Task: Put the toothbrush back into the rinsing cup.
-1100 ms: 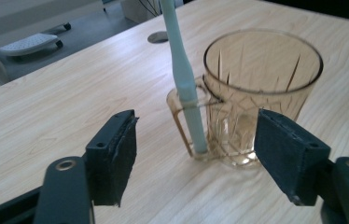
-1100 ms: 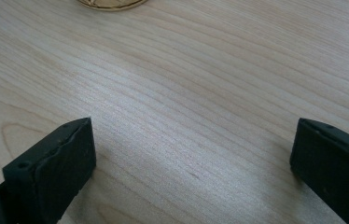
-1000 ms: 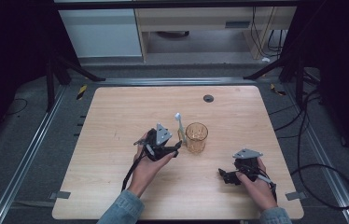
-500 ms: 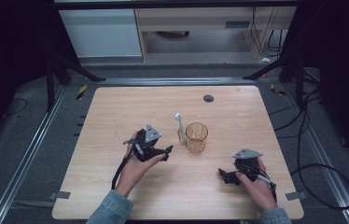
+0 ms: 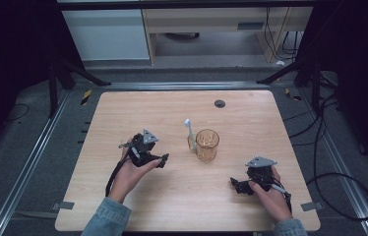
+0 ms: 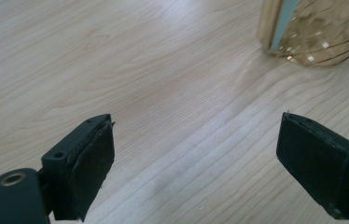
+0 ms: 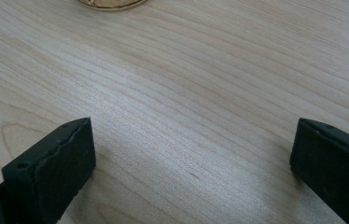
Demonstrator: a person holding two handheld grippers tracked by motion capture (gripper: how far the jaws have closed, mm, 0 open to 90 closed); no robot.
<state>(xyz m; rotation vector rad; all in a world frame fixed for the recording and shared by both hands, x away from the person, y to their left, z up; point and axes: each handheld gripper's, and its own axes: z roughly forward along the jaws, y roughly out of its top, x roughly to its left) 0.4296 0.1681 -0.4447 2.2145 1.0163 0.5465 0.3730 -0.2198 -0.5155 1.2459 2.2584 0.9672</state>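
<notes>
An amber glass cup [image 5: 207, 144] stands near the middle of the wooden table [image 5: 123, 113]. A white toothbrush [image 5: 189, 131] stands upright at the cup's left side, head up; its handle [image 6: 282, 21] shows behind the glass [image 6: 322, 32]. My left gripper [image 5: 163, 159] lies left of the cup, apart from it. Its jaws have just been opening and stand open [image 6: 196, 126] with only bare wood between them. My right gripper [image 5: 235, 184] rests near the front right, open [image 7: 193, 128] and empty, with the cup's base [image 7: 112, 3] beyond it.
A small black round cap [image 5: 220, 103] sits in the tabletop near the far edge. Metal rails run along both sides of the table, and cables lie on the floor at the right.
My left gripper has drawn back to the left, away from the toothbrush and cup, which stay where they were. The right hand has not moved.
</notes>
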